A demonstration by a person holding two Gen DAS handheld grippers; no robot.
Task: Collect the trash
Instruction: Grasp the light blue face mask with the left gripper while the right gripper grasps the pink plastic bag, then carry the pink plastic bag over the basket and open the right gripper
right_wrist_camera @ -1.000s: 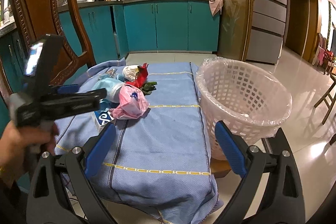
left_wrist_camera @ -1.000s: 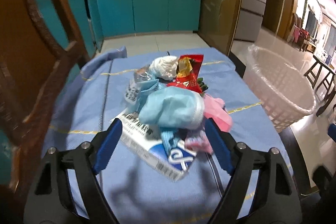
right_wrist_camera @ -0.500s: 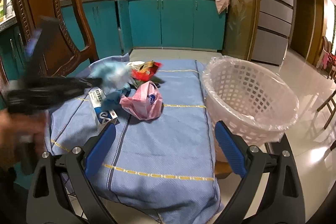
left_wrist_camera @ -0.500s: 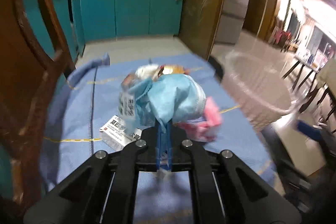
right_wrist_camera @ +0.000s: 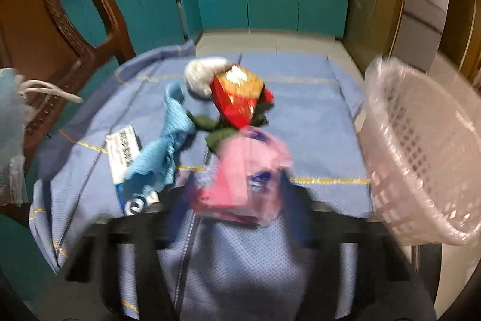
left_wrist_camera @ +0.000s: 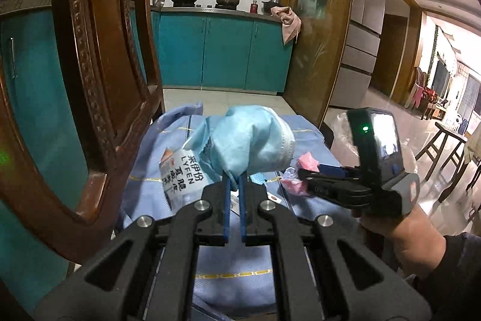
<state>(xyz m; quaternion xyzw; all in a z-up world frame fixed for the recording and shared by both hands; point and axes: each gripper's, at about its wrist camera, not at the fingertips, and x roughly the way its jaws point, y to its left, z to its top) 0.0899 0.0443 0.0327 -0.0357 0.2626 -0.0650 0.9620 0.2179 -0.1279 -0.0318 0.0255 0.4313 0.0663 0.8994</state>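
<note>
My left gripper (left_wrist_camera: 235, 185) is shut on a crumpled light blue face mask (left_wrist_camera: 252, 145) and holds it above the blue tablecloth (left_wrist_camera: 234, 282). A clear snack packet with Chinese print (left_wrist_camera: 180, 175) hangs beside the mask. My right gripper (right_wrist_camera: 237, 194) is blurred; its fingers flank a pink plastic bag (right_wrist_camera: 246, 173), which also shows in the left wrist view (left_wrist_camera: 306, 163). On the cloth lie a red snack wrapper (right_wrist_camera: 237, 101), a white tissue wad (right_wrist_camera: 201, 74), a blue cloth strip (right_wrist_camera: 168, 146) and a white box (right_wrist_camera: 124, 151).
A white mesh basket lined with clear plastic (right_wrist_camera: 421, 158) stands off the table's right edge. A carved wooden chair (left_wrist_camera: 99, 80) stands close at the left. Teal kitchen cabinets (left_wrist_camera: 225, 53) are at the back, stools (left_wrist_camera: 442, 146) at the far right.
My left gripper shut on the blue mask and lifted it off the pile. My right gripper moved forward and down to the pink bag, with motion blur now.
</note>
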